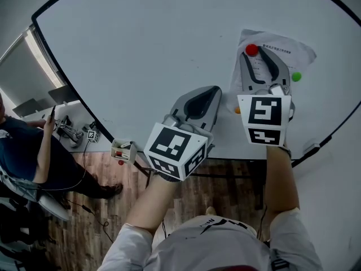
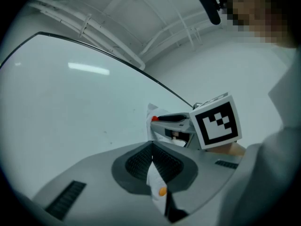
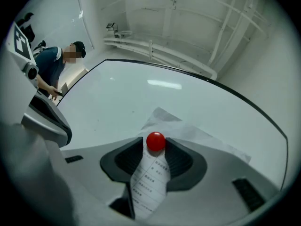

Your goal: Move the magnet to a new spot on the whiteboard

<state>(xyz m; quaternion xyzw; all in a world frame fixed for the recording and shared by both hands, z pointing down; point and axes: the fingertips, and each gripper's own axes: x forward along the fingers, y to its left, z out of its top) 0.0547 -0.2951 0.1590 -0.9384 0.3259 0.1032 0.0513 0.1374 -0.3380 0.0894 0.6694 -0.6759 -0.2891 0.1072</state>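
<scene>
A red round magnet point(image 1: 251, 50) point(image 3: 155, 141) sits on the top corner of a printed paper sheet point(image 1: 285, 49) on the whiteboard point(image 1: 141, 49). My right gripper point(image 1: 254, 51) point(image 3: 155, 142) stands open, fingertips either side of the red magnet, not squeezing it. A green magnet point(image 1: 296, 77) and an orange magnet point(image 1: 237, 110) point(image 2: 162, 191) pin other corners of the sheet. My left gripper point(image 1: 217, 88) point(image 2: 152, 148) rests shut and empty against the board, left of the sheet. The left gripper view also catches the right gripper point(image 2: 162, 119) at the red magnet point(image 2: 154, 119).
The board's dark frame point(image 1: 73, 92) runs along its lower edge. A small marker tray point(image 1: 123, 150) hangs there, left of my left arm. A person in a dark shirt point(image 1: 22, 145) stands at the far left beside a table with gear. Wooden floor lies below.
</scene>
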